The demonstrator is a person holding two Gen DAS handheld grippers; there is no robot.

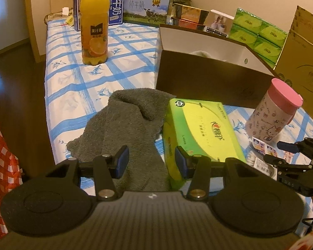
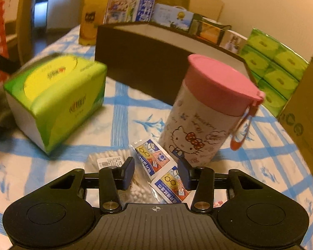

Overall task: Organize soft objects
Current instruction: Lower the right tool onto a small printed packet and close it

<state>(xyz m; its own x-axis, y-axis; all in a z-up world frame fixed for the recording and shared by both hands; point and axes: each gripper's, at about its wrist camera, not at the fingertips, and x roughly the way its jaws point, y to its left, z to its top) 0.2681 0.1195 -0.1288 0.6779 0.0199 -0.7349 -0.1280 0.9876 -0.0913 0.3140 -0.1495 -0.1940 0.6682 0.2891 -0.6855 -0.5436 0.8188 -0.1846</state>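
Note:
A grey towel (image 1: 127, 123) lies crumpled on the blue-checked cloth, beside a green tissue pack (image 1: 200, 133). My left gripper (image 1: 152, 161) is open just above the towel's near end, its right finger over the tissue pack's edge. My right gripper (image 2: 155, 171) is open and empty, low over a bag of cotton swabs (image 2: 114, 162) and wipe sachets (image 2: 154, 158). The tissue pack (image 2: 56, 95) shows at left in the right wrist view. The right gripper (image 1: 290, 154) also shows at the right edge of the left wrist view. Something pale lies inside the dark open box (image 1: 208, 79).
A pink-lidded Hello Kitty canister (image 2: 208, 112) stands just beyond my right gripper. An orange juice bottle (image 1: 95, 27), milk cartons (image 1: 146, 7), stacked green tissue packs (image 1: 258, 35) and a cardboard box (image 1: 306, 52) line the back and right. The table edge drops off at left.

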